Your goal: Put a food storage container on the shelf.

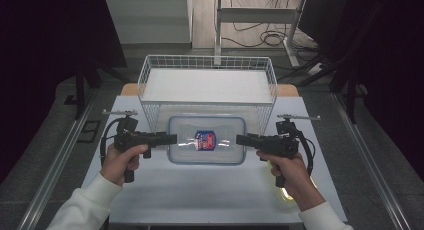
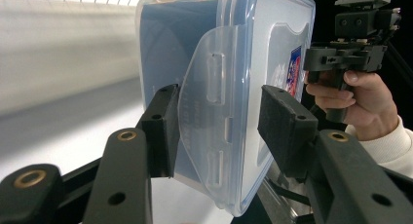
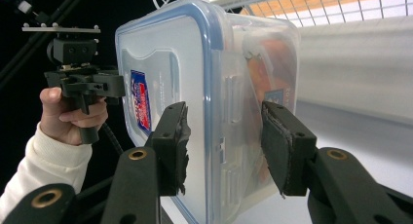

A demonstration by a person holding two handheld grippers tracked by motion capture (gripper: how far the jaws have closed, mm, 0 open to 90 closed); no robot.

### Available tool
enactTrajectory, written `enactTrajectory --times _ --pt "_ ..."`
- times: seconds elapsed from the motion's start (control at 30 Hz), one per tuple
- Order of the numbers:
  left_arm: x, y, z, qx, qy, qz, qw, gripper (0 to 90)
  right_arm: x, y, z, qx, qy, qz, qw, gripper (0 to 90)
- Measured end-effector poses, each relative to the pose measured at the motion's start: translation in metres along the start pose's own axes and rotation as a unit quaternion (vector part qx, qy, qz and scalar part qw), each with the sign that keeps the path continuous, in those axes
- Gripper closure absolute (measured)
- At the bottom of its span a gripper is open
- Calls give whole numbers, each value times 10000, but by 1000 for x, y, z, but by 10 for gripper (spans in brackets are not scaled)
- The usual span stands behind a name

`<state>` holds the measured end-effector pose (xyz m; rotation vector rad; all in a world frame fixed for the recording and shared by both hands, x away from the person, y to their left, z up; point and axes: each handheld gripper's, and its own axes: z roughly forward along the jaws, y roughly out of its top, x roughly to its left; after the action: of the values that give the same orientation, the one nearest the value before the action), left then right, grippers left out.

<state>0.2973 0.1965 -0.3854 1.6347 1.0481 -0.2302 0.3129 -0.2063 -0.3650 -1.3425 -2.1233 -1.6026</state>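
In the high view, a clear plastic container point(image 1: 207, 140) with a blue-rimmed lid and a red and blue label sits between the two claws, just in front of the white wire basket point(image 1: 207, 85) that stands on the tabletop point(image 1: 200, 195). The left claw point(image 1: 172, 138) meets the container's left end and the right claw point(image 1: 240, 138) meets its right end. I think the person takes it from both ends because it is wide and one claw could not keep it level. Both forearms come in from below in white sleeves, and each hand holds its tool like a pistol, pointing inward toward the other.

In the left gripper view, the left claw point(image 2: 219, 124) is closed about halfway on the container point(image 2: 214, 53), with the clear locking flap point(image 2: 207, 117) of the lid between its pads. One pad lies on the body side, the other on the lid side. Farther off, the person's right hand point(image 2: 358, 97) holds its tool.

In the right gripper view, the right claw point(image 3: 226, 148) holds the other end of the container point(image 3: 204, 78) in the same way, one pad on the lid and one on the body. Something orange shows dimly inside. The left hand point(image 3: 68, 114) is seen beyond.
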Motion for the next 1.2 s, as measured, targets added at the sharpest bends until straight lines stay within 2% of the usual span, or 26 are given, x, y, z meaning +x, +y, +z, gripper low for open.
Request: enactTrajectory --times 0.3,0.57,0.67,1.0,1.2 --pt "-6 23 0 21 16 46 10000 513 1 15 -5 -94 38 -22 9999 540" --pt "-9 45 -5 -3 20 186 9998 513 5 33 -7 -151 77 -84 9998 541" --pt "-8 58 -5 -38 10 180 9998 513 6 44 -6 -186 62 -110 9997 541" --pt "-4 85 -8 -106 53 201 9997 513 5 76 0 -199 77 -196 9996 541" --pt "0 98 -8 -150 68 125 9998 512 3 94 4 -183 74 -223 9996 540"
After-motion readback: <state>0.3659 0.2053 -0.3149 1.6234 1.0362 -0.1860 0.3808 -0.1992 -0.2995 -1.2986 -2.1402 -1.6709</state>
